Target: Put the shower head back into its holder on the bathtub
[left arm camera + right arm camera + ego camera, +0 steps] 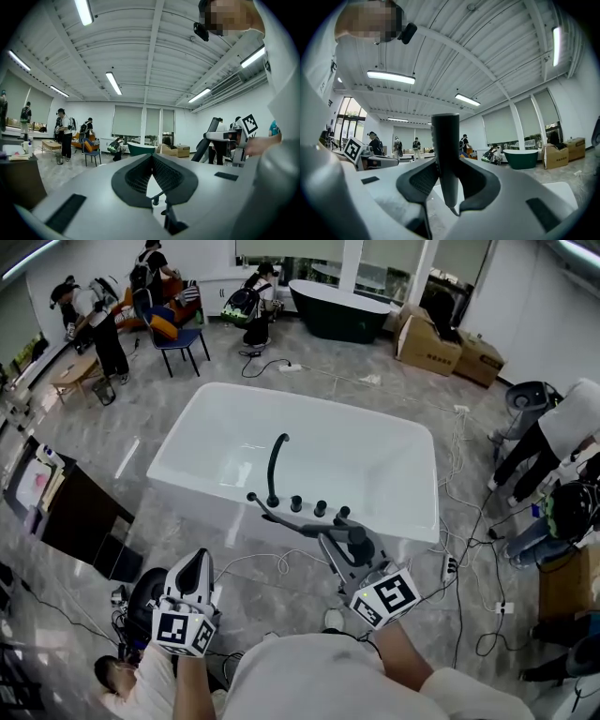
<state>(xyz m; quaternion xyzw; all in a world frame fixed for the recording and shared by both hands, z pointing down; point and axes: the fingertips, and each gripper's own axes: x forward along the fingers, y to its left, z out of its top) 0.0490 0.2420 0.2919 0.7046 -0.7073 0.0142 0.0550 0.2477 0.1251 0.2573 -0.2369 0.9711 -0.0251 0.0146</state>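
Observation:
The white bathtub [187, 486] stands in front of me, with a black curved spout [276, 465] and a row of black fittings [320, 507] on its near rim. My right gripper [349, 546] is shut on the dark handle of the shower head [286, 520], which reaches out left toward the rim just short of the fittings. In the right gripper view the handle [445, 150] stands upright, pinched between the pads. My left gripper [194, 564] hangs at the lower left, short of the tub, shut with nothing in it; its tips [151, 156] meet.
Cables [469, 549] trail over the grey floor to the right of the tub. Dark gear [141, 596] lies by my left gripper. A person [562, 432] stands at the right, others at the back left. A dark tub [337, 310] and cardboard boxes [431, 343] stand behind.

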